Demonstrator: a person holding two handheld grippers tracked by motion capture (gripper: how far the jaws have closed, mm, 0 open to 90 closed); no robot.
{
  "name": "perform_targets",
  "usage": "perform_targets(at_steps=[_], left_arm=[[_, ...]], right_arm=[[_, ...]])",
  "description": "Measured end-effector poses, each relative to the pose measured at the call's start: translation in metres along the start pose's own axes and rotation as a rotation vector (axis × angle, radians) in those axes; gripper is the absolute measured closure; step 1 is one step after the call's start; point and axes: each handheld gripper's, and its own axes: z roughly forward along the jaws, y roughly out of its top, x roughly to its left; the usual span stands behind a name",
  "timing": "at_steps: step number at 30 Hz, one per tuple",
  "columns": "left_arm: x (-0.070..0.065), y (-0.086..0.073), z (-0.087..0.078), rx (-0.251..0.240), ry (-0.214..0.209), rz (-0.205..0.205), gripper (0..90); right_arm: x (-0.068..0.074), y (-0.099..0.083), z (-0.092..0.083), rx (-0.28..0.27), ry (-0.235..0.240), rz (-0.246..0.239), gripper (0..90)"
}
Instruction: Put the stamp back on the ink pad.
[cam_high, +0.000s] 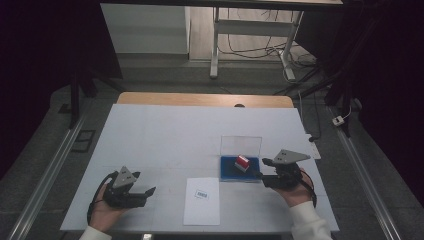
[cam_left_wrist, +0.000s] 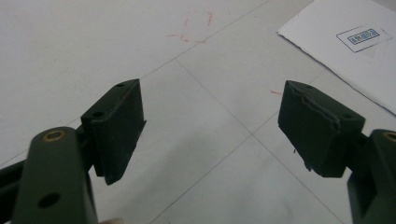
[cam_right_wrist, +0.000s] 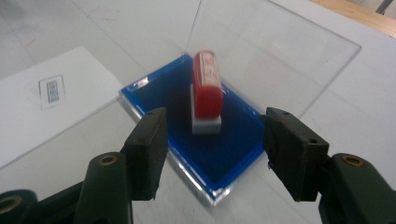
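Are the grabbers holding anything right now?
No, nothing is held. The right gripper is open, just short of the red stamp standing on the blue ink pad. The left gripper is open over the table.

The printing on the sheet's label (cam_high: 201, 194) is too small to read.

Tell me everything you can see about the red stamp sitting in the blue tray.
The stamp has a glossy red, plastic-looking oblong grip with pale markings on top, too blurred to read, mounted on a white base block. It stands upright on the dark blue pad of the ink tray, toward the side where the clear lid stands open. Only the pad touches it. The right gripper has open jaws just short of it, one on either side of the tray's near corner, neither reaching the stamp.
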Motion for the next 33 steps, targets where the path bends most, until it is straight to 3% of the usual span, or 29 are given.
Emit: perform_targets(at_steps=[5,10,16,33], left_arm=[[0.000,0.000,0.000,-0.001,0.005,-0.005,22.8],[0.000,-0.001,0.000,0.001,0.004,-0.004,22.8],[0.000,0.000,0.001,0.001,0.006,-0.005,22.8],[0.001,0.001,0.002,-0.002,0.012,-0.009,22.5]], right_arm=[[-0.002,-0.018,-0.011,-0.013,-0.003,-0.002,40.4],[-0.007,-0.037,-0.020,-0.030,0.001,0.033,40.4],[-0.006,-0.058,-0.024,-0.011,-0.020,0.042,39.9],[-0.004,-0.064,-0.028,-0.007,-0.055,0.022,39.5]])
